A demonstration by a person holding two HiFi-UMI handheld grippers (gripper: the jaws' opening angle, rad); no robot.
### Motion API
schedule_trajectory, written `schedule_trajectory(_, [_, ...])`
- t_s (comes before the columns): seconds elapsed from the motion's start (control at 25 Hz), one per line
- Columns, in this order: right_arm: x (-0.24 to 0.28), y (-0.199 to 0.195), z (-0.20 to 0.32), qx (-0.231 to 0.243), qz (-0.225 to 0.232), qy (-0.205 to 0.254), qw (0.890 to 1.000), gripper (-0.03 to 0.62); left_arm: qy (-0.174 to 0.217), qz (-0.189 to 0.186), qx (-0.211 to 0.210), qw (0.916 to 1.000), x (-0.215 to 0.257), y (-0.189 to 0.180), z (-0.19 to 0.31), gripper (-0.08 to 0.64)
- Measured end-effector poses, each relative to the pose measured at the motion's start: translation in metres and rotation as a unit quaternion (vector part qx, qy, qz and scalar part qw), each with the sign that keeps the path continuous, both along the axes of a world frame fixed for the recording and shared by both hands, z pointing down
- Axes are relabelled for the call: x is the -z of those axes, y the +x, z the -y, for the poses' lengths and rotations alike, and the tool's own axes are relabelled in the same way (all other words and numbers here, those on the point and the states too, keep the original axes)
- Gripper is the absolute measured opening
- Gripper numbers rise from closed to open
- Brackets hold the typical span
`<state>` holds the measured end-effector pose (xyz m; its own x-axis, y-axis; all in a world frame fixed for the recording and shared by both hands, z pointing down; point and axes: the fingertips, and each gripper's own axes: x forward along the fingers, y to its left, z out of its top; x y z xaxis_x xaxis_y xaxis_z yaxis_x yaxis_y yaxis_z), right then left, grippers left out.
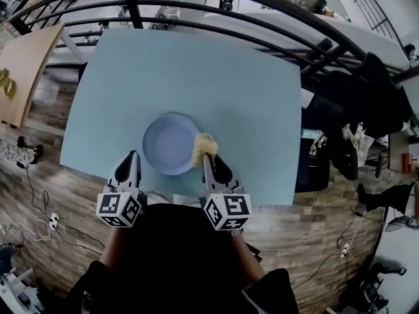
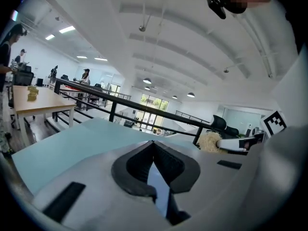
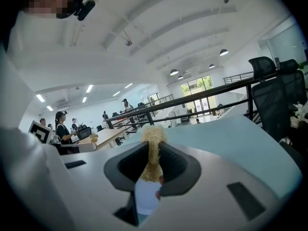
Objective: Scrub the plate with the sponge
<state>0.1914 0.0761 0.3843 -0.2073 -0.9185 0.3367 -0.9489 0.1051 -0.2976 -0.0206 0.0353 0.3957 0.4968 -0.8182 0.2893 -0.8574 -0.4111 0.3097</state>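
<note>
Scrub looks barely started, if at all. We see no suds, water or wipe marks on the plate [image 1: 167,146], so we judge nearly the whole job is left: the sponge has to get onto the plate face and work across it. One part is done, since the sponge is already in the tool.

Right gripper [image 1: 207,157]: jaws clamped on the sponge [image 1: 204,146], pinching its lower part thin. The fluffy yellow top sticks out past the tips. In the head view the sponge sits at the plate's rim on the right gripper's side. We can't tell whether it is touching or just above.

Left gripper [image 1: 134,156]: jaws closed tip to tip with nothing between them. Its own view shows only a pale blue sliver through the gap lower down. It is near the plate's rim on its side and doesn't look to be touching it.

The plate lies just ahead of both sets of tips, between the two grippers, flat on the table [image 1: 196,77]. The right tool's sponge is the closer of the two to it.

Nothing pins the plate, so it may slide when scrubbed.
</note>
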Motion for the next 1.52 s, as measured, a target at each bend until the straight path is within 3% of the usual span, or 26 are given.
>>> schedule_trajectory(0.64, [0.057, -0.022, -0.004, 0.012, -0.025, 0.080, 0.996, 0.067, 0.075, -0.007, 0.025, 0.9969, 0.057, -0.020, -0.006, 0.003])
schedule_trajectory(1.0, [0.071, -0.022, -0.007, 0.017, -0.028, 0.111, 0.993, 0.067, 0.120, 0.025, 0.040, 0.9917, 0.074, -0.021, -0.018, 0.003])
schedule_trajectory(1.52, [0.067, -0.024, -0.014, 0.026, -0.026, 0.107, 0.994, 0.067, 0.121, 0.022, 0.050, 0.9912, 0.073, -0.020, -0.026, 0.003])
